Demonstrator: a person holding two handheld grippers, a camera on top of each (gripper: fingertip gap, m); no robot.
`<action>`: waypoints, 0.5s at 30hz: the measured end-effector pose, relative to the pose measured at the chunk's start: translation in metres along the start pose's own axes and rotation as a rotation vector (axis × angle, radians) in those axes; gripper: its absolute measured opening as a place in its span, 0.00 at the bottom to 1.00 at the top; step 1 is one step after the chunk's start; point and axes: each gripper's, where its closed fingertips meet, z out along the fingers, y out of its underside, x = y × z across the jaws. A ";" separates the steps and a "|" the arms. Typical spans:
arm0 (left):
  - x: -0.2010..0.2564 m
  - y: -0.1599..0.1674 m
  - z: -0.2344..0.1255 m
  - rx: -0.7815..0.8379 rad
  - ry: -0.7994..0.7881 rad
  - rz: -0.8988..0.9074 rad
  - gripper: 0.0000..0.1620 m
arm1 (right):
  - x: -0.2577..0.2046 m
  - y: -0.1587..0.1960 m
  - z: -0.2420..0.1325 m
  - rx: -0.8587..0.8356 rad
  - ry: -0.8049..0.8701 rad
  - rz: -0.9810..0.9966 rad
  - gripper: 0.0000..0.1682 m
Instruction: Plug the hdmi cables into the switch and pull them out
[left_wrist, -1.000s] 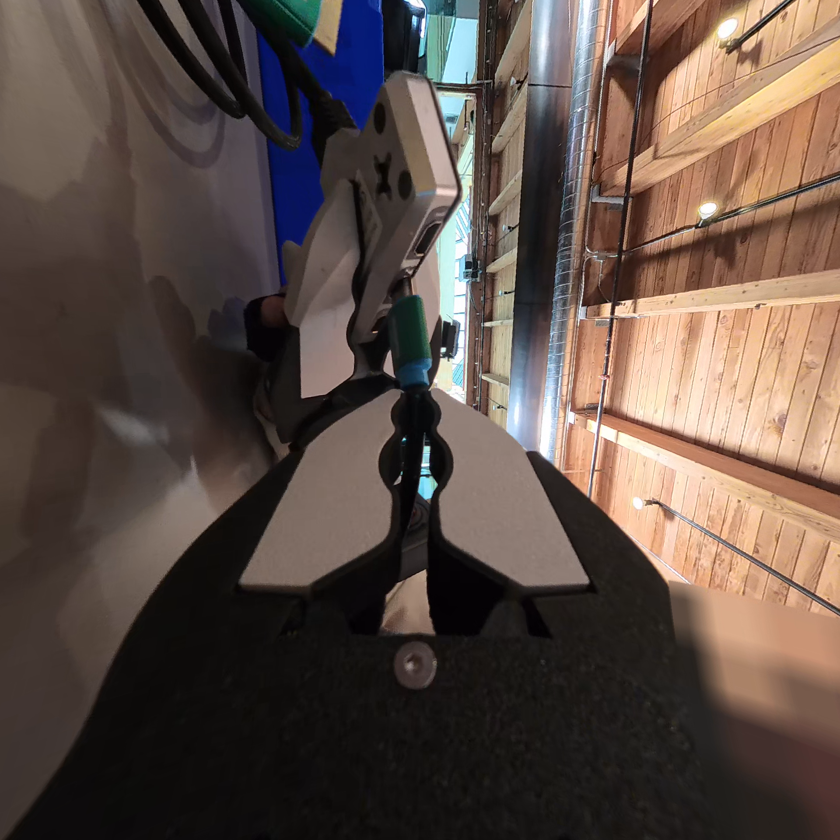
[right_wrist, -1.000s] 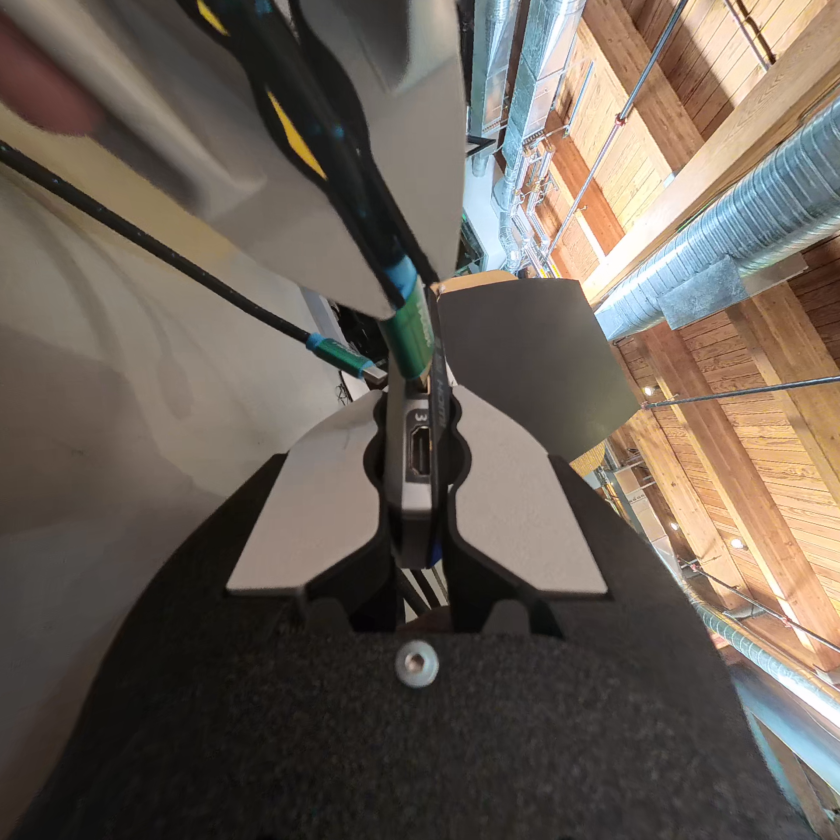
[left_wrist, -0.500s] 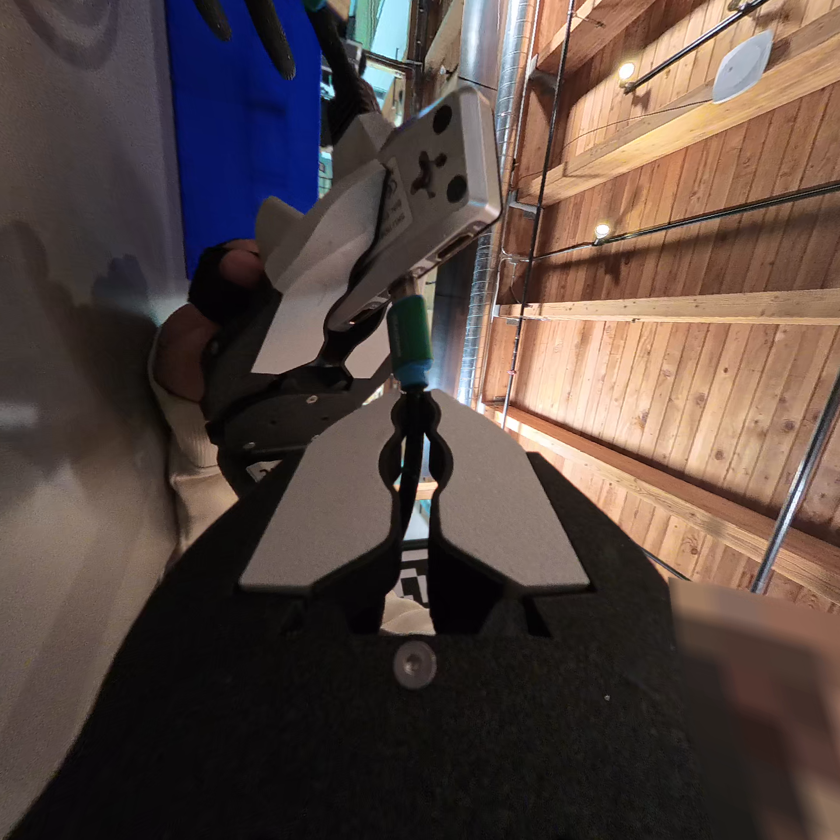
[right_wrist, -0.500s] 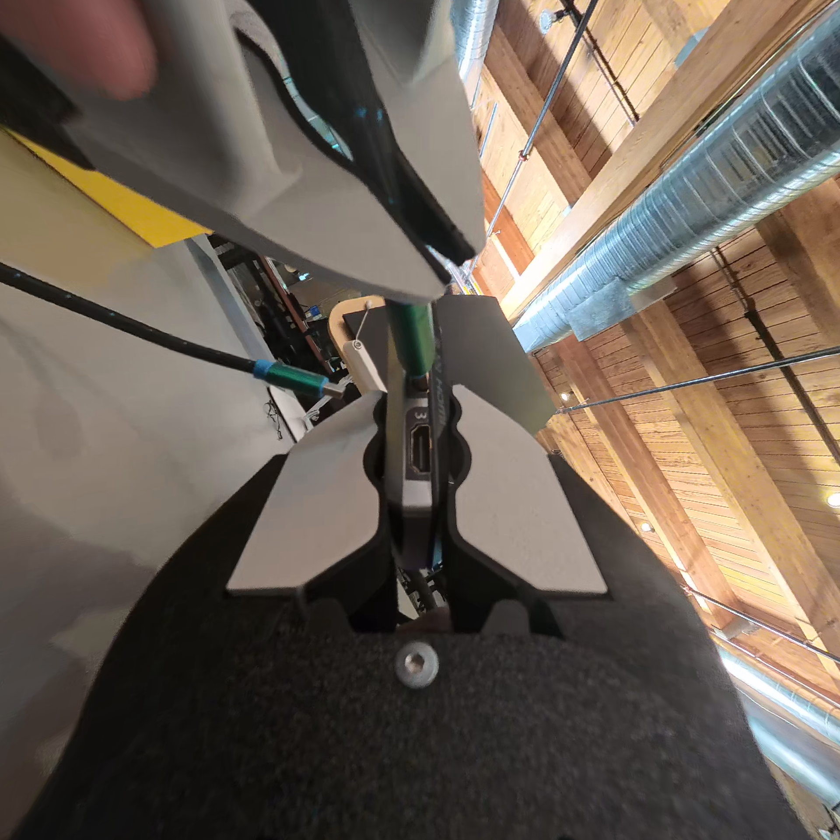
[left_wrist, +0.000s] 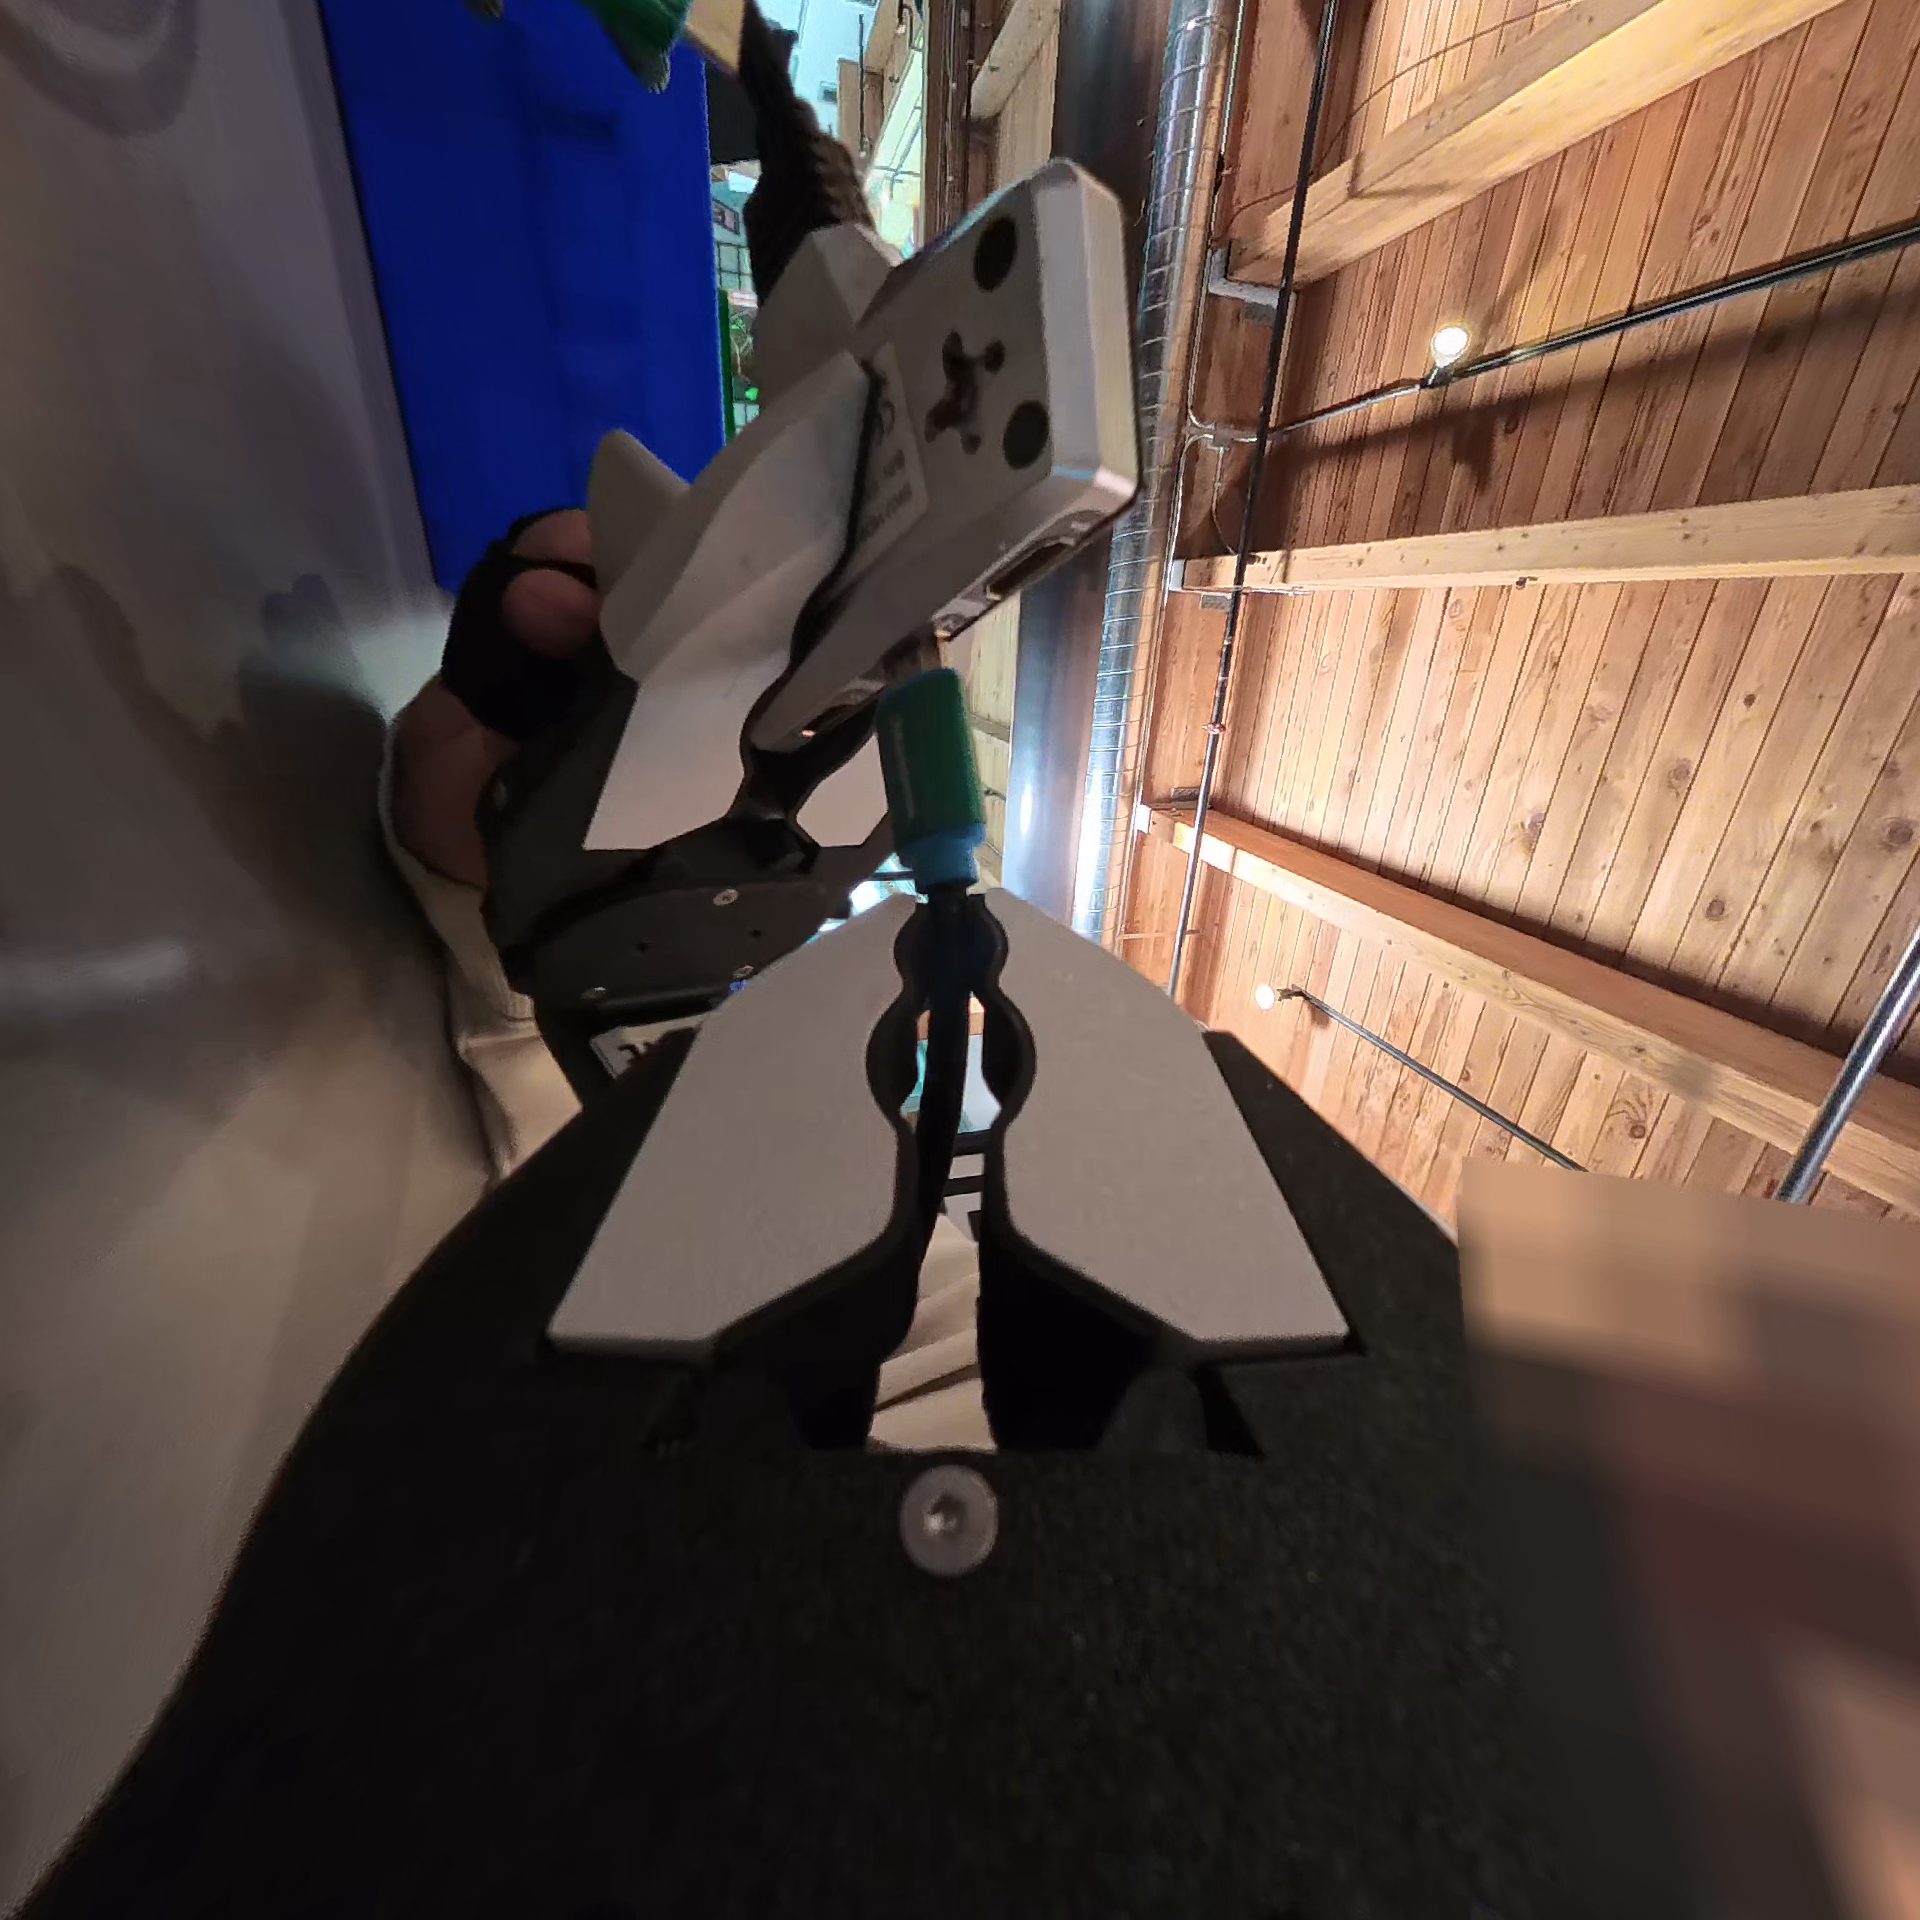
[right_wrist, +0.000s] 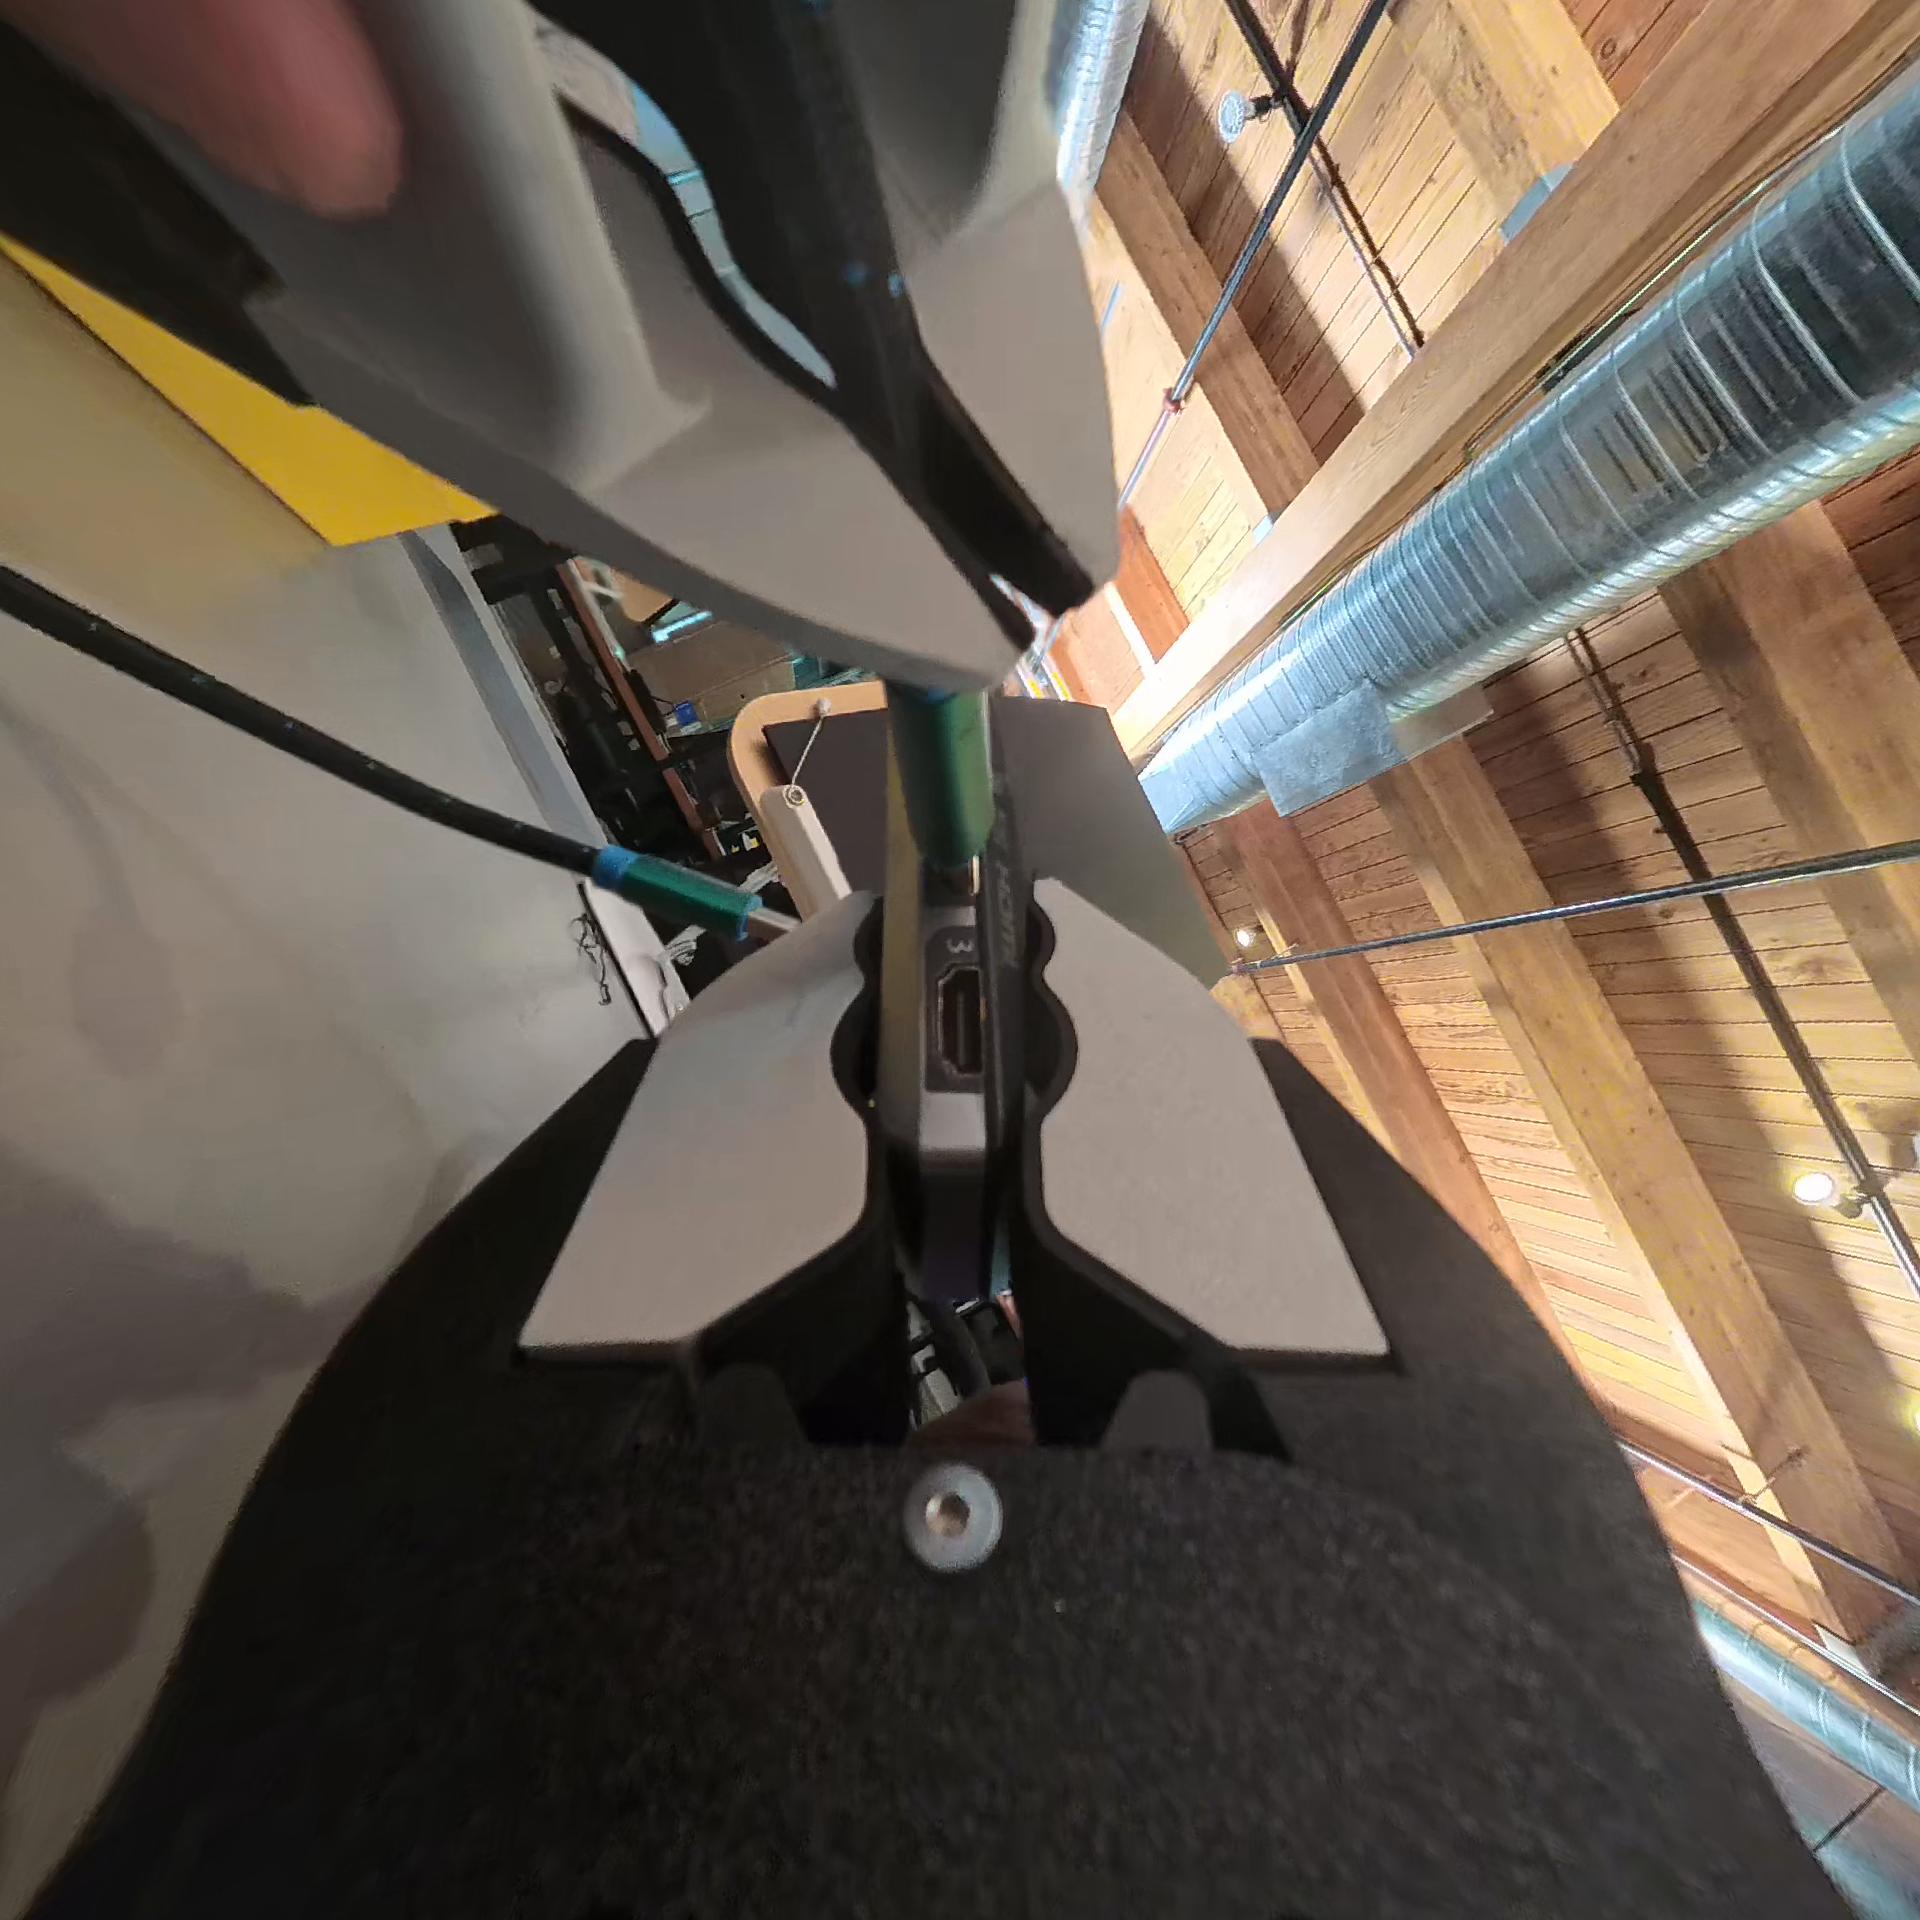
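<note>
My left gripper (left_wrist: 951, 925) is shut on a black HDMI cable just behind its green plug (left_wrist: 925, 769). The plug's tip meets the lower edge of the silver switch (left_wrist: 1008, 343). My right gripper (left_wrist: 847, 322) holds that switch. In the right wrist view my right gripper (right_wrist: 956, 914) is shut on the switch (right_wrist: 951, 1122), and one empty port (right_wrist: 961, 1023) faces the camera. The green plug (right_wrist: 940, 790) comes down from the left gripper (right_wrist: 852, 468) to the port beyond it. I cannot tell how deep it sits.
A second black cable with a green plug (right_wrist: 675, 894) hangs loose at the left. A gloved hand (left_wrist: 509, 644) holds the right gripper. A blue panel (left_wrist: 540, 260), a yellow sheet (right_wrist: 260, 436), a wooden ceiling and metal ducts (right_wrist: 1558, 499) lie behind. The gap from one gripper's tips to the other's is roughly 8 centimeters.
Both grippers have tilted and shifted together, so the background has swung. The green plug stays at the switch's port. Both grips are unchanged.
</note>
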 end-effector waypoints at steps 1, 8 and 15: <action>-0.002 -0.001 0.000 -0.004 -0.016 0.035 0.03 | -0.002 0.001 0.000 -0.005 -0.008 -0.002 0.13; -0.018 -0.012 -0.008 -0.004 -0.486 0.656 0.06 | -0.014 0.005 0.004 -0.038 -0.070 0.003 0.13; -0.015 -0.029 -0.024 0.035 -1.000 1.279 0.13 | -0.020 0.003 0.003 -0.039 -0.097 -0.004 0.13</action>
